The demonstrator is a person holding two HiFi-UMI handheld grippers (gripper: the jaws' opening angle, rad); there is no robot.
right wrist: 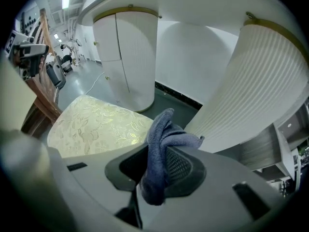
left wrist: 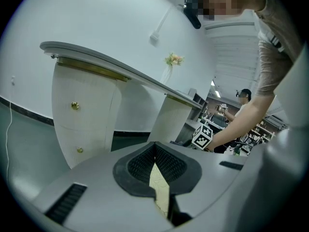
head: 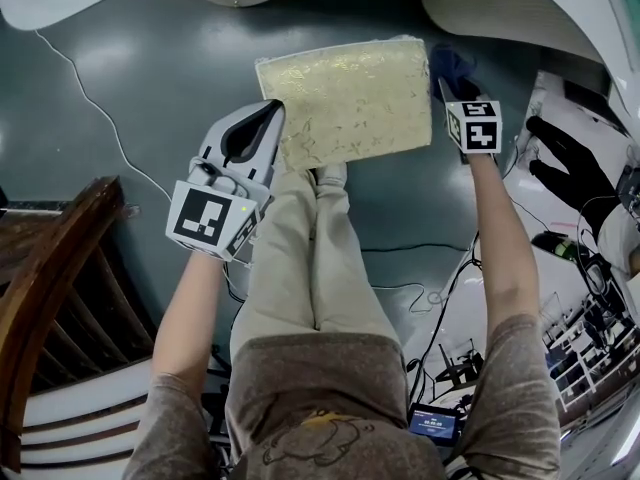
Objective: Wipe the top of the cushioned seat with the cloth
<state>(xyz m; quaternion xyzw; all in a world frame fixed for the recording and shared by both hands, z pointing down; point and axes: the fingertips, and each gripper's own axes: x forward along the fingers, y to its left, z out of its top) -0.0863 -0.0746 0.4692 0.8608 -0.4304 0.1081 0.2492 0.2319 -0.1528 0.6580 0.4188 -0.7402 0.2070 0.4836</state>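
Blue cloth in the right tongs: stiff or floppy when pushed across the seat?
Likely floppy: the cloth folds and droops over the right tongs, which are shut on it. Its fuzzy surface will probably drag on the patterned seat, so it may bunch. Seems light: it hangs from one pinch.

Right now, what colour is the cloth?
Dusty blue; the cloth shows best in the right gripper view.
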